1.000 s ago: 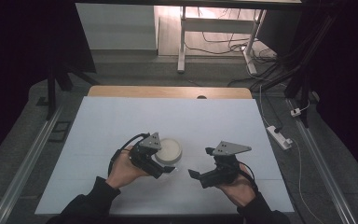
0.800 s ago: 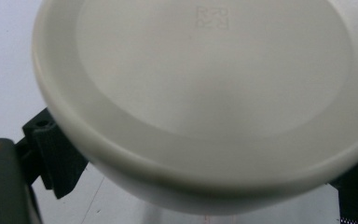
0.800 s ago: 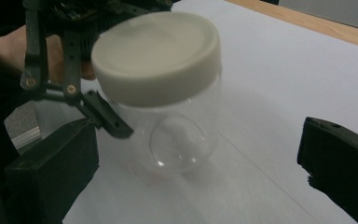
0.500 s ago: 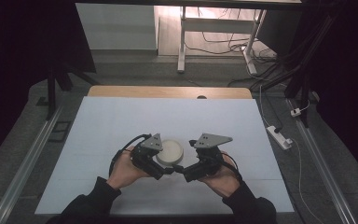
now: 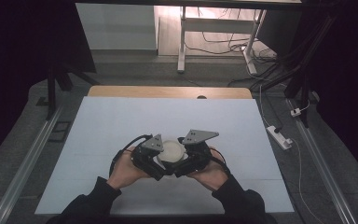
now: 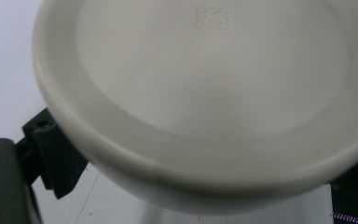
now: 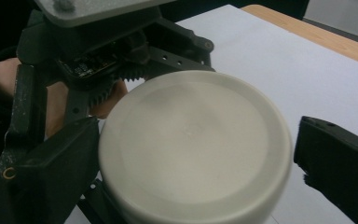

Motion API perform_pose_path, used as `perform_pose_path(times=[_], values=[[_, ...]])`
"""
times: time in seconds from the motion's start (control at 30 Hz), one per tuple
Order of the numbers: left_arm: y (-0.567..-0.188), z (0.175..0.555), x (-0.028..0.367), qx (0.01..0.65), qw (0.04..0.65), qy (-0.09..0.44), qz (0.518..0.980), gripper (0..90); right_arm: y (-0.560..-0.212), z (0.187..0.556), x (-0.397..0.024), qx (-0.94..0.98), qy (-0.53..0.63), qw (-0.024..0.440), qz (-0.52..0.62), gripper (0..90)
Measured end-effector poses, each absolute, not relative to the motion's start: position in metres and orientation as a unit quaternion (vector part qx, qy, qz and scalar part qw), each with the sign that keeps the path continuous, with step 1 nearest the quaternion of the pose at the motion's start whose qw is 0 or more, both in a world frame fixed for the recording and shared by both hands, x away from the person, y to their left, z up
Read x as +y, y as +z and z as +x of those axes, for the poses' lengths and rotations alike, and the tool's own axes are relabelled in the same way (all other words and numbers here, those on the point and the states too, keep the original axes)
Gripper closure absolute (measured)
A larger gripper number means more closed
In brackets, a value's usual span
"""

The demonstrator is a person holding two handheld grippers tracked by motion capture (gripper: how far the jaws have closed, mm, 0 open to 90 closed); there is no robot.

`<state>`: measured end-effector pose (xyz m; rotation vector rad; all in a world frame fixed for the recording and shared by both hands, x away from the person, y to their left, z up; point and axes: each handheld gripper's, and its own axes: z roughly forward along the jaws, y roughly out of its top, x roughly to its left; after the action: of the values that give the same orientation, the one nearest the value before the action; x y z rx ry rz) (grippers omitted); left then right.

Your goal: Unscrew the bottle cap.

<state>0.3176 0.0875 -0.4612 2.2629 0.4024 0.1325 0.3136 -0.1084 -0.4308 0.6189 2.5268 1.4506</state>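
This looks like a lab or recording studio. A table (image 5: 121,121) covered by a plain white sheet stands between dark curtains (image 5: 23,46), with metal rails (image 5: 25,156) on the grey floor at either side. Loose cables (image 5: 223,44), a power strip (image 5: 279,136) and stand legs (image 5: 182,39) lie beyond the table's far edge.

Lid (image 5: 172,149) sits between both grippers (on the table (image 5: 121,121)).
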Motion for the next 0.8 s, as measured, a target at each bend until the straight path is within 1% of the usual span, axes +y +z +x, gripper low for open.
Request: perform_pose_path(times=[0.2, 0.33, 0.5, 0.67, 0.8], values=[[-0.462, 0.318, 0.088, 0.158, 0.408, 0.049, 0.898, 7.6, -0.434, 0.315, -0.105, 0.845, 0.490, 0.082, 0.197, 6.4], [-0.462, 0.319, 0.088, 0.155, 0.409, 0.046, 0.898, 7.6, -0.434, 0.315, -0.105, 0.846, 0.492, 0.082, 0.190, 6.9], [-0.463, 0.320, 0.089, 0.152, 0.411, 0.039, 0.898, 7.6, -0.436, 0.317, -0.106, 0.846, 0.494, 0.072, 0.184, 7.1], [-0.462, 0.319, 0.090, 0.136, 0.415, 0.031, 0.899, 7.6, -0.435, 0.321, -0.109, 0.850, 0.501, 0.052, 0.155, 7.1], [-0.462, 0.319, 0.090, 0.123, 0.413, 0.026, 0.902, 7.6, -0.436, 0.327, -0.112, 0.851, 0.509, 0.027, 0.122, 7.1]])
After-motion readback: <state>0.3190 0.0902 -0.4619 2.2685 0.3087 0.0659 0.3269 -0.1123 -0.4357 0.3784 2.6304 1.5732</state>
